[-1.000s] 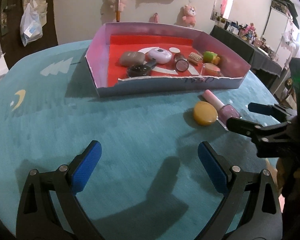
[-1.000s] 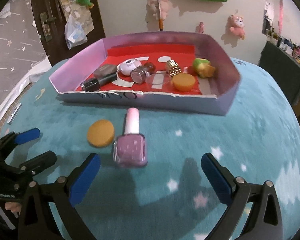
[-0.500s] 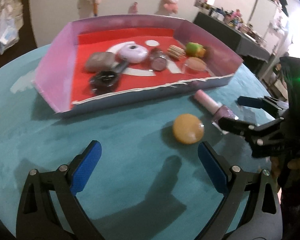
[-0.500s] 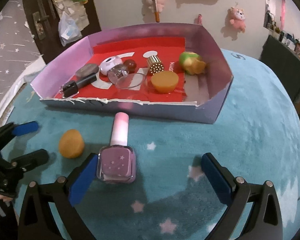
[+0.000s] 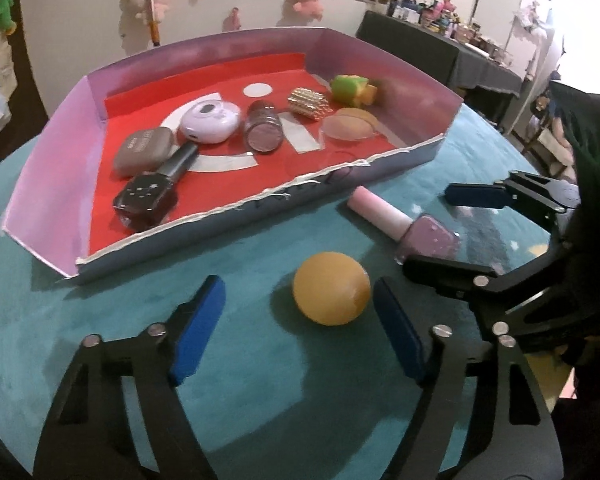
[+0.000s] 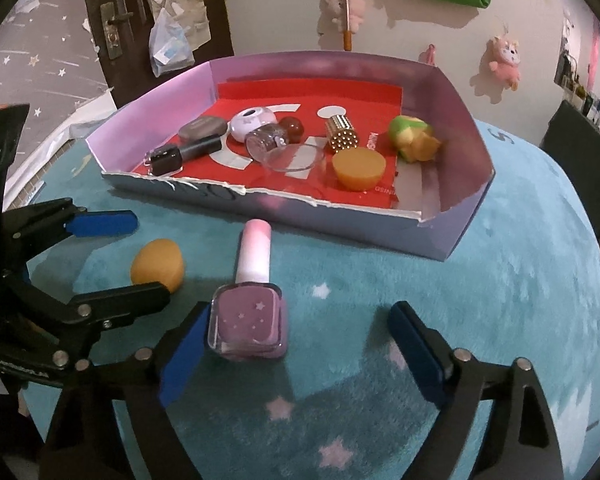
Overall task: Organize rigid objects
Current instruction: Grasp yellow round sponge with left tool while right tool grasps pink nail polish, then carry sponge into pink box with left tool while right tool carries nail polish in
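Note:
An orange round piece [image 5: 331,288] lies on the teal cloth between the fingers of my left gripper [image 5: 298,330]. Its jaws are closing; the right pad is close to the piece and the left pad stands well off. A lilac nail polish bottle [image 6: 252,320] with a pink cap lies flat inside my right gripper [image 6: 300,354]. That gripper's jaws are closing too, with the left pad at the bottle's side and the right pad apart from it. Just behind both stands the lilac box [image 6: 340,220] with a red floor. The left wrist view shows the bottle [image 5: 424,236] and my right gripper [image 5: 460,232].
The box [image 5: 260,204] holds several cosmetics: a dark polish bottle [image 5: 152,192], a grey compact [image 5: 142,150], a white case [image 5: 210,120], a clear jar [image 5: 262,132]. The teal starred cloth [image 6: 480,300] is bare to the right. A dark door [image 6: 112,20] and a wall rise behind.
My left gripper has slid right until the orange piece lies between its fingers, and its jaws have narrowed. My right gripper has edged up around the nail polish bottle, its jaws narrower.

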`<state>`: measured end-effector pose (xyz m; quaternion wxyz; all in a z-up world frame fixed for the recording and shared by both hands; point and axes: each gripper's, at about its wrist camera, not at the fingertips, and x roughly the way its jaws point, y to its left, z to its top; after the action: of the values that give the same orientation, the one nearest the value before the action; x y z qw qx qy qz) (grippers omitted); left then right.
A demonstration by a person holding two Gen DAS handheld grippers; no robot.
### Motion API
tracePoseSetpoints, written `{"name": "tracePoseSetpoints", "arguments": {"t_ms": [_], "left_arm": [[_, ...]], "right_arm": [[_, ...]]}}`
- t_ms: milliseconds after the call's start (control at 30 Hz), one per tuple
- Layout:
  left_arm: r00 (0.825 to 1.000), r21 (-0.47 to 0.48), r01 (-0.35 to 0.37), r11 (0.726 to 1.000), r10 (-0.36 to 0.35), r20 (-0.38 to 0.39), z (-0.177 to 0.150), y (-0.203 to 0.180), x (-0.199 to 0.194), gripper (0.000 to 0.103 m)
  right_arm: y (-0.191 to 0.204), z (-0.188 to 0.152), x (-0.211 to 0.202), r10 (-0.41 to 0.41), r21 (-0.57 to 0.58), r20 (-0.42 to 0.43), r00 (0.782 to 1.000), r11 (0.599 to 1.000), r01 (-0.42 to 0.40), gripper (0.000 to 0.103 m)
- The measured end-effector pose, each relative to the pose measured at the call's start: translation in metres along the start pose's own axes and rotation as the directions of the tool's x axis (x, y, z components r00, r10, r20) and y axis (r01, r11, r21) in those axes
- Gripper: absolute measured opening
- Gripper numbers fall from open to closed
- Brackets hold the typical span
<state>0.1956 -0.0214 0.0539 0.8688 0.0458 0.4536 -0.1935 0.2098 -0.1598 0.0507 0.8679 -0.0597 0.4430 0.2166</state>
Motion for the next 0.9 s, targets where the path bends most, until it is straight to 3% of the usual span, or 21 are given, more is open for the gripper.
{"name": "tracePoseSetpoints", "arguments": {"t_ms": [267,300,400,600,900], "left_arm": [[1.000,0.045,0.015,0.999,-0.015,0.006,0.000,-0.008,0.003,0.044],[1.000,0.046,0.026,0.999,-0.027,0.009,0.000,-0.008,0.004,0.036],[0.999,0.039,0.038,0.999,-0.039,0.015,0.001,-0.010,0.002,0.036],[0.997,0.024,0.033,0.999,-0.034,0.066,0.005,-0.005,-0.018,0.036],[0.997,0.001,0.030,1.000,-0.030,0.070,0.005,-0.002,-0.022,0.036]], "right_arm": [[0.015,0.003,0.004,-0.012,-0.086,0.003,1.000,0.996,0.012,0.071],[0.016,0.003,0.004,-0.009,-0.099,0.006,1.000,0.995,0.010,0.064],[0.022,0.003,0.003,0.038,-0.131,0.015,0.999,0.991,-0.036,0.040],[0.027,0.002,-0.005,0.058,-0.110,0.030,0.998,0.992,-0.054,0.040],[0.032,0.005,-0.018,0.058,-0.114,0.059,0.997,0.992,-0.051,0.039]]}}
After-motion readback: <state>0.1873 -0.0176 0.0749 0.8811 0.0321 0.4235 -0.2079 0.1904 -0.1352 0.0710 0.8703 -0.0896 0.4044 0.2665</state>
